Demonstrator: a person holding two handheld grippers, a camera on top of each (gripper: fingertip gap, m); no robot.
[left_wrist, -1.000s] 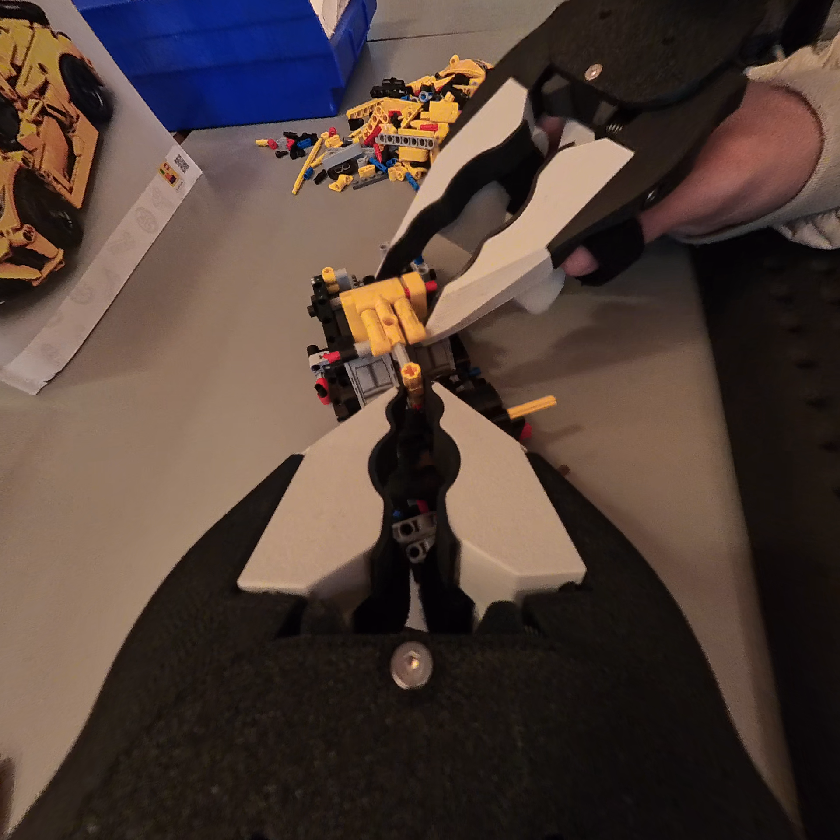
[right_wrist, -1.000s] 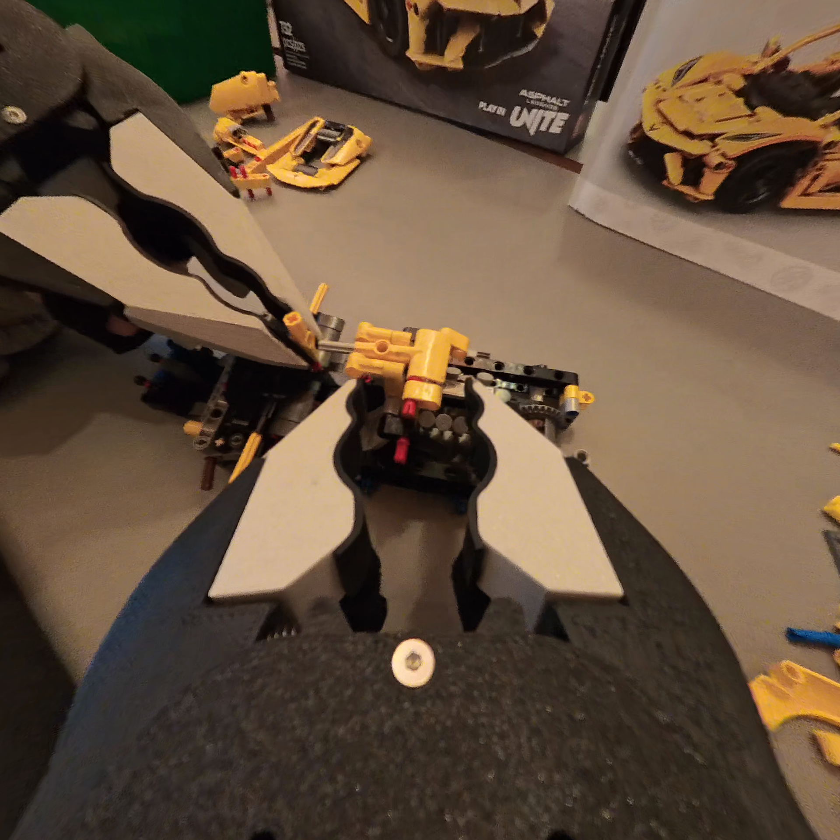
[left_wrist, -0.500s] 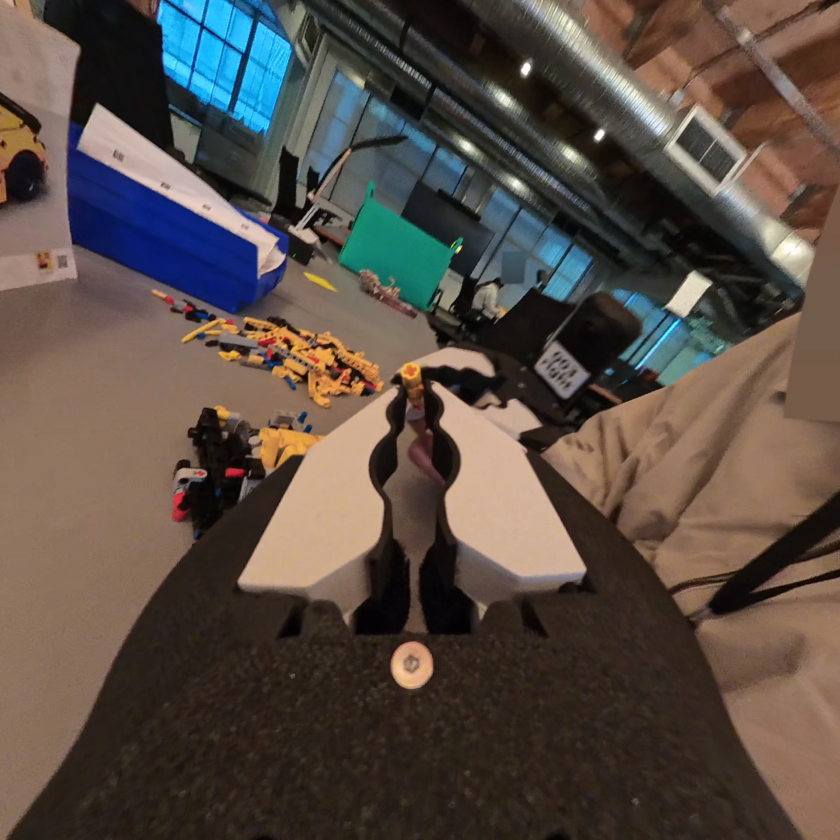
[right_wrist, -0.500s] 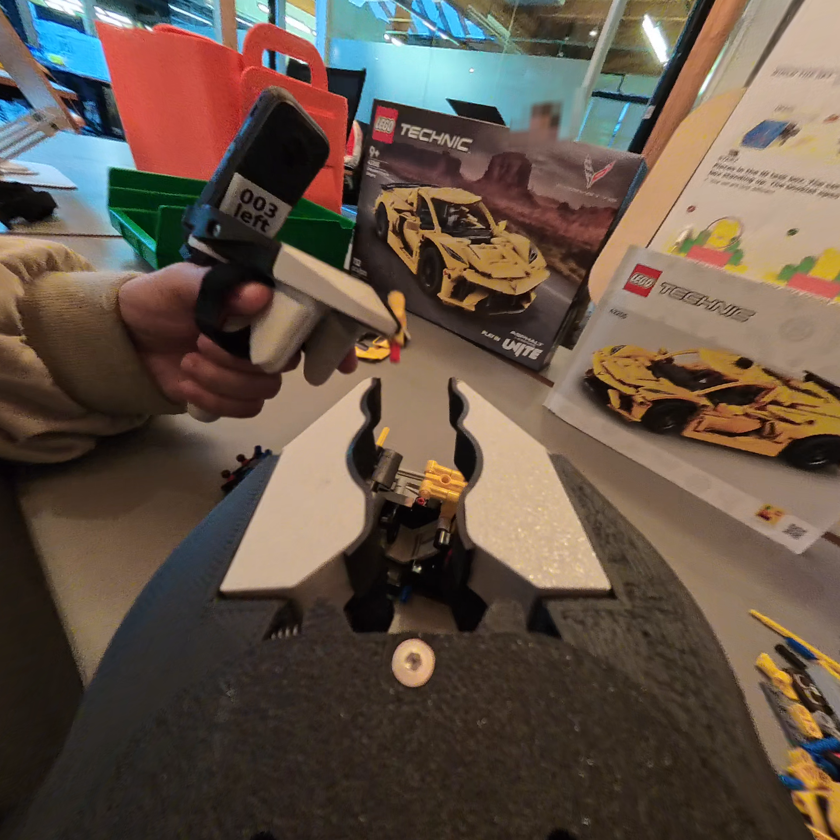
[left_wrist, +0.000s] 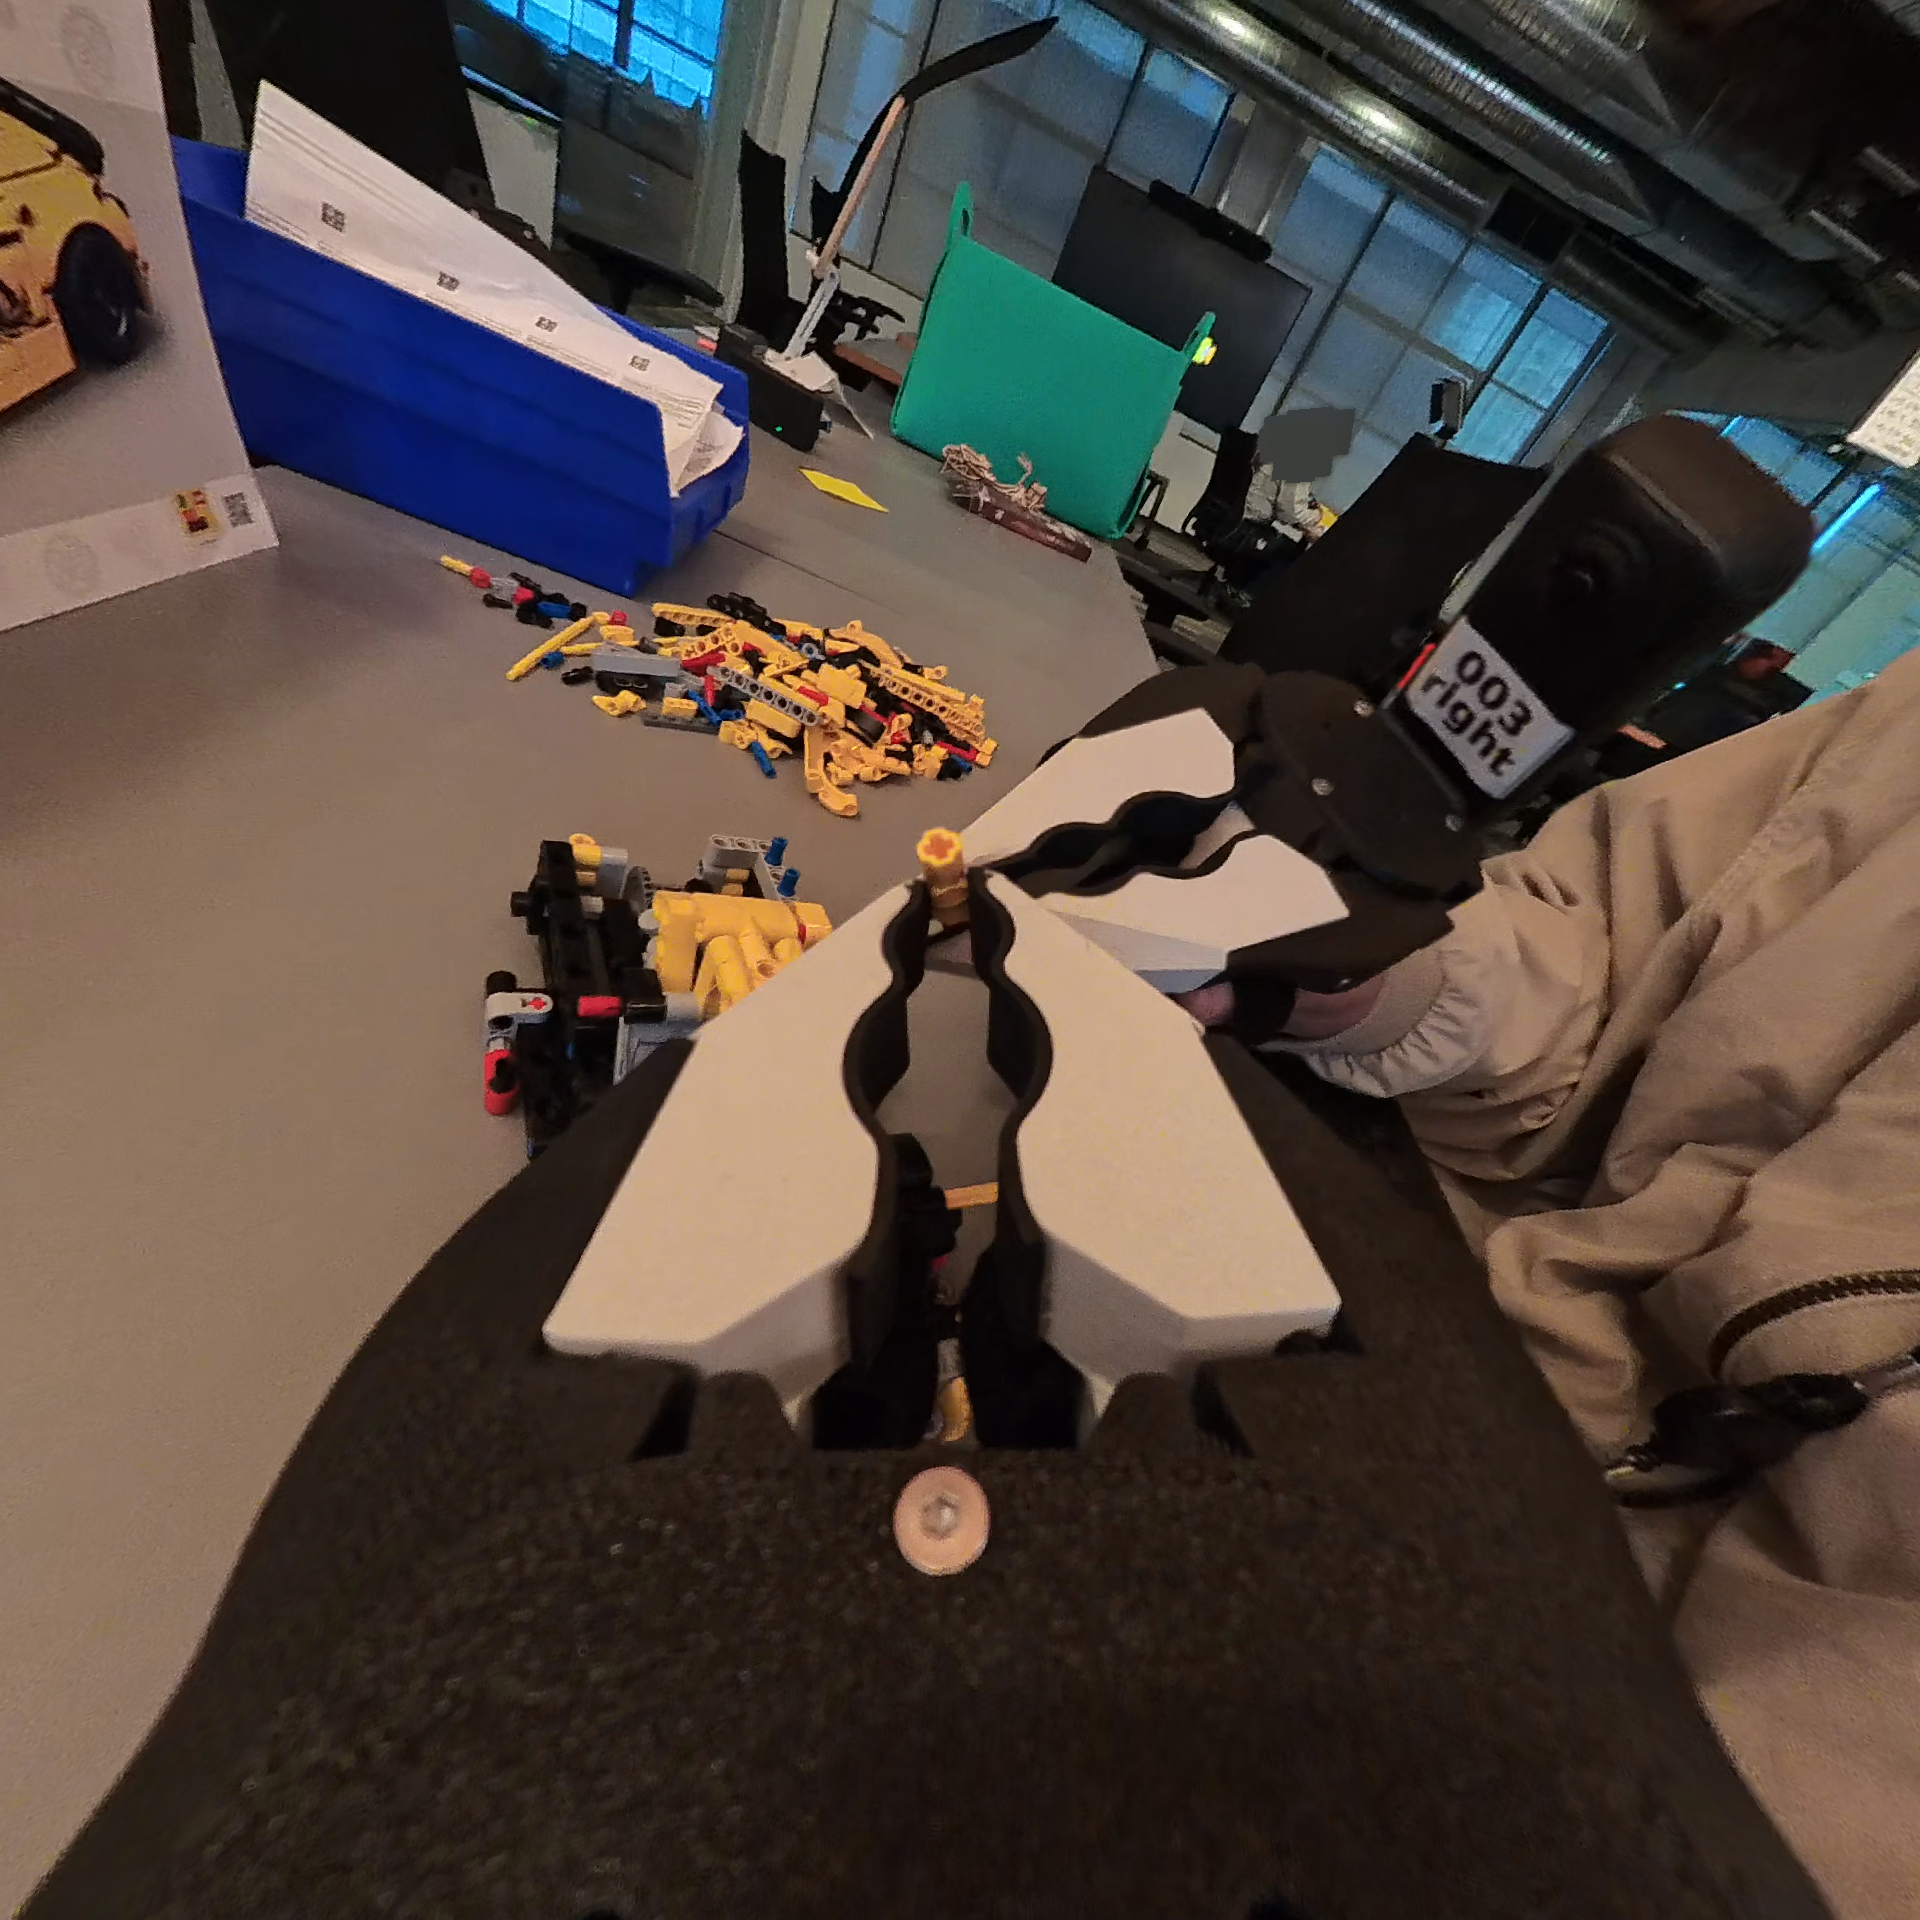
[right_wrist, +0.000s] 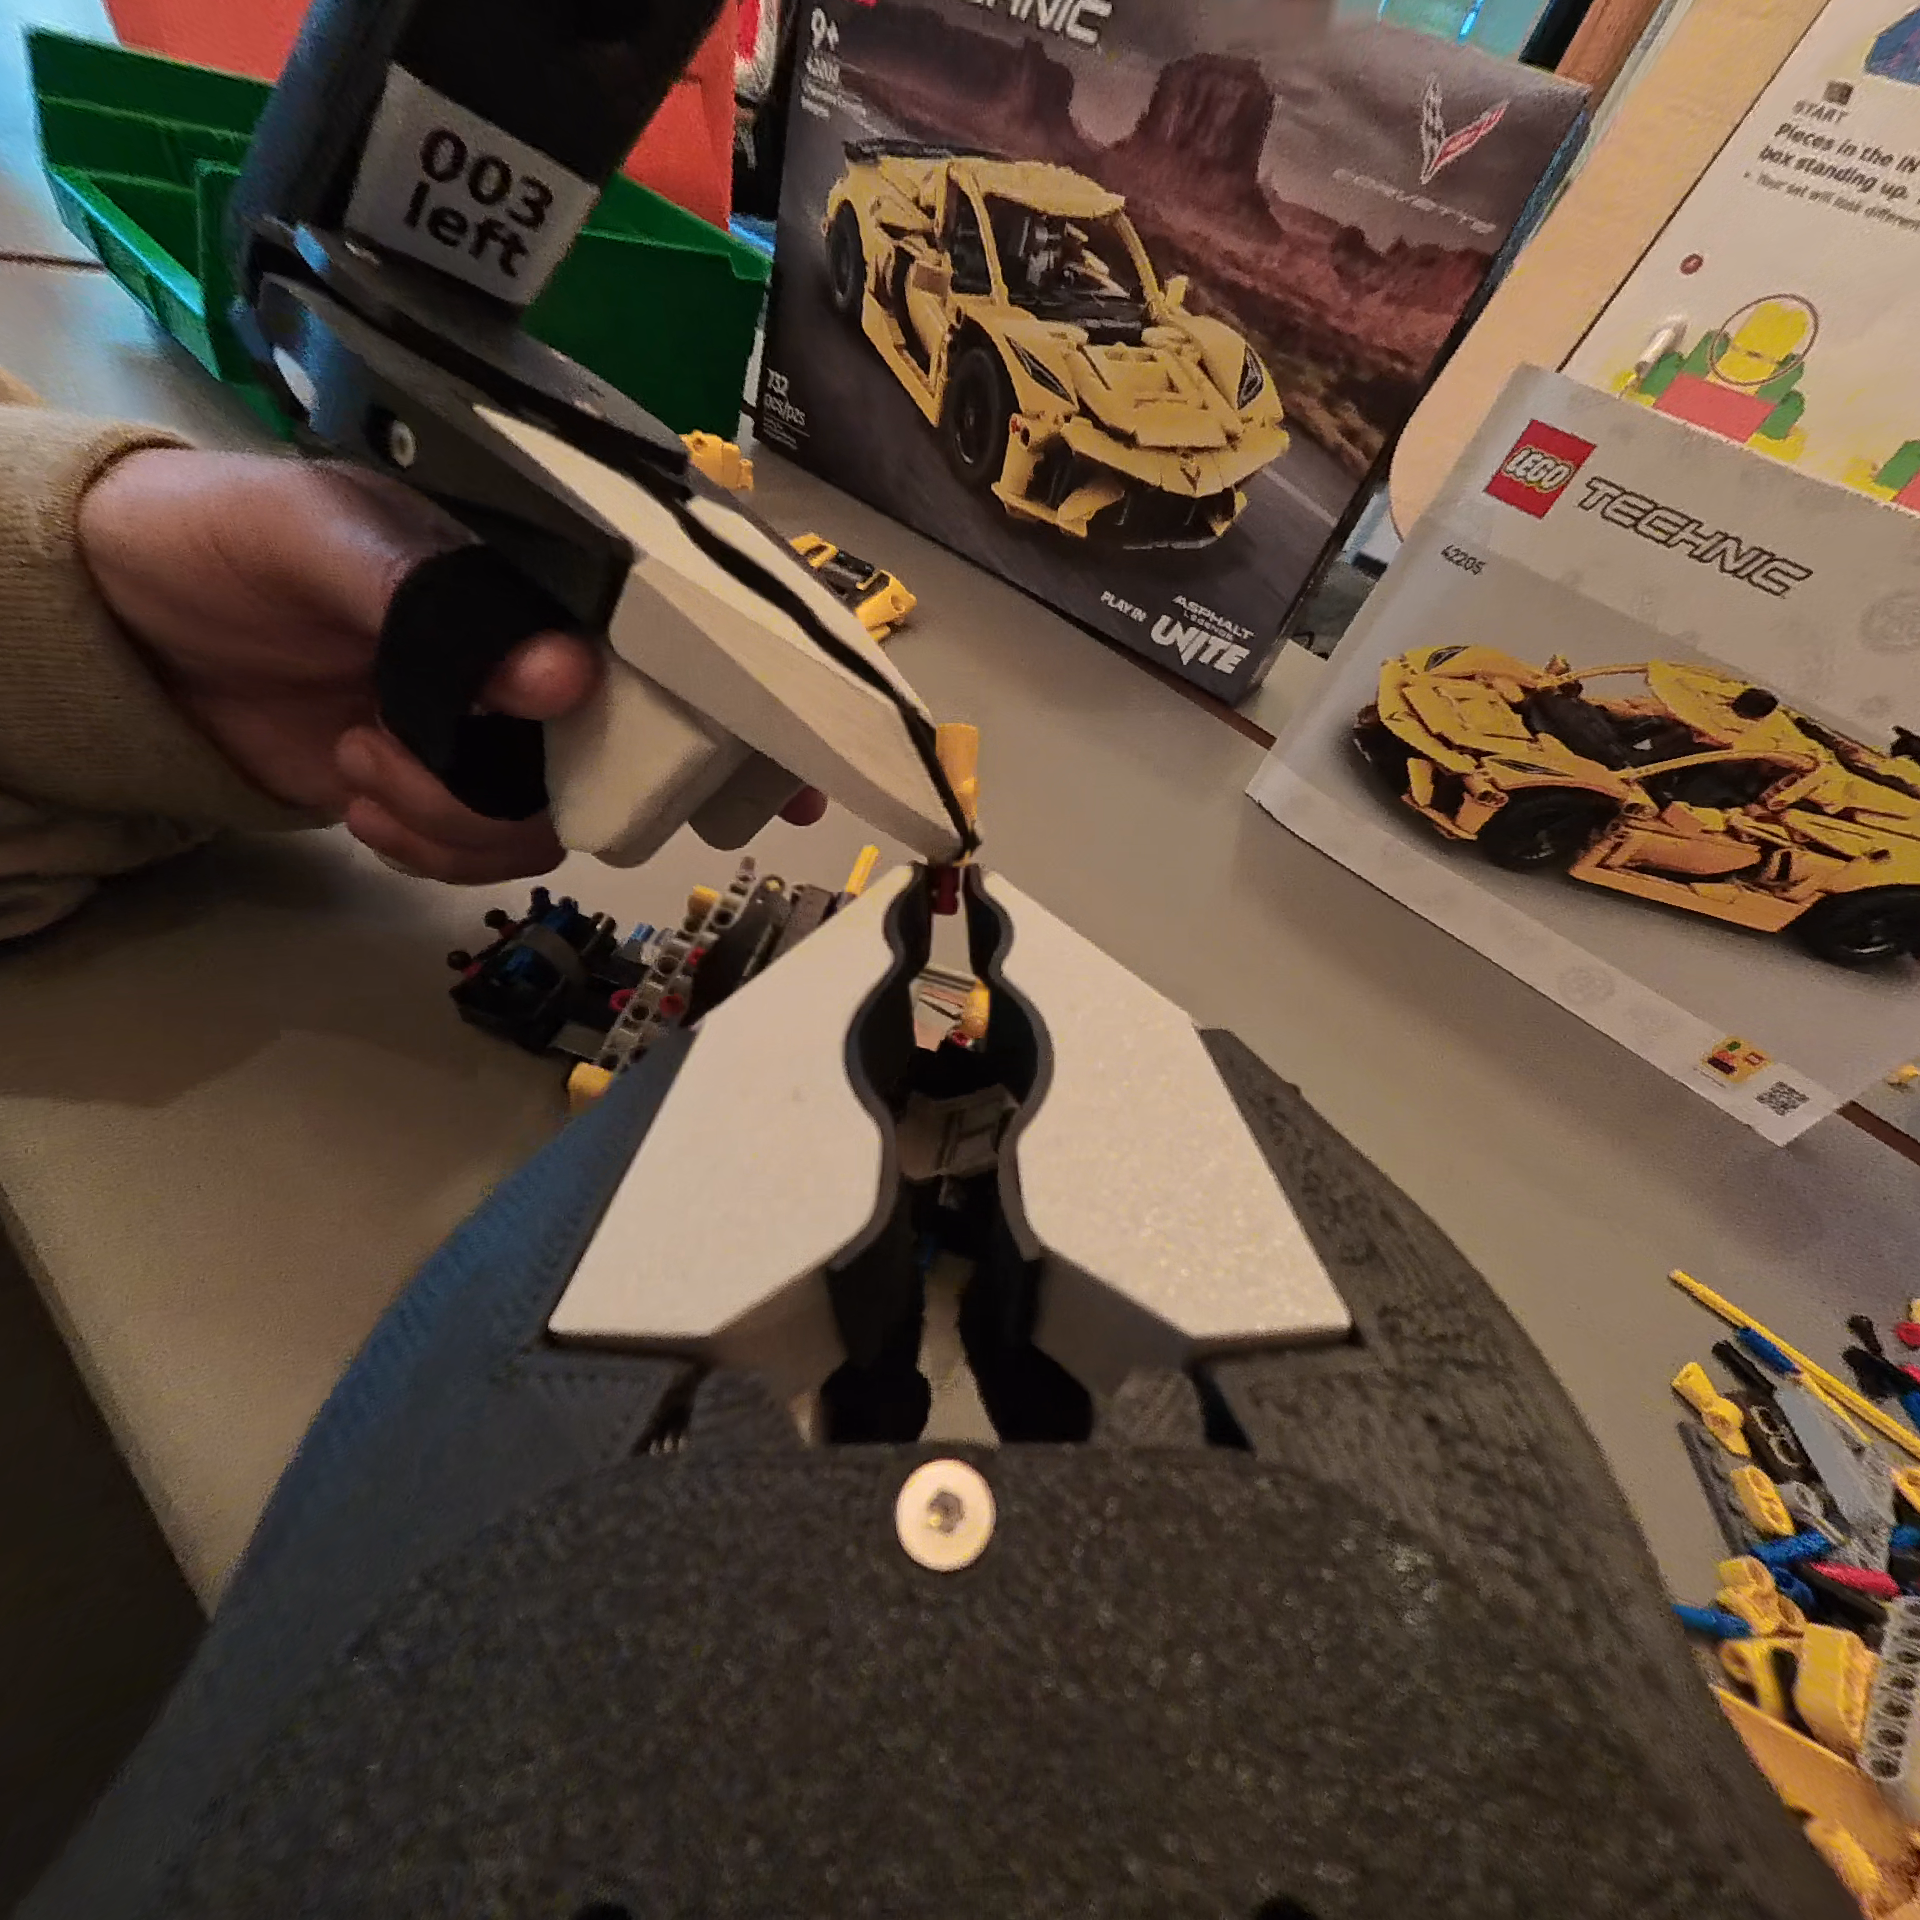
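Note:
My left gripper (left_wrist: 943, 906) is shut on a small yellow pin (left_wrist: 940, 862) and holds it in the air above the grey table (left_wrist: 260, 831). In the right wrist view the pin (right_wrist: 956, 764) has a red lower end (right_wrist: 943, 891). My right gripper (right_wrist: 943, 883) is shut on that red end, tip to tip with the left gripper (right_wrist: 961, 831). The right gripper also shows in the left wrist view (left_wrist: 997, 862). A black, grey and yellow brick assembly (left_wrist: 644, 977) lies on the table below both grippers; it also shows in the right wrist view (right_wrist: 644, 977).
A pile of loose yellow, black and blue pieces (left_wrist: 800, 696) lies beyond the assembly, before a blue bin (left_wrist: 447, 395) with papers. A car-model box (right_wrist: 1143, 343), an open booklet (right_wrist: 1621, 748), a green bin (right_wrist: 644, 291) and more loose pieces (right_wrist: 1808, 1538) surround the spot. Left and right tips are no more than a few centimetres apart.
Both grippers rose off the assembly. The left one lifted the yellow pin away with it. The right gripper, open half a second ago, has shut on the pin's red end.

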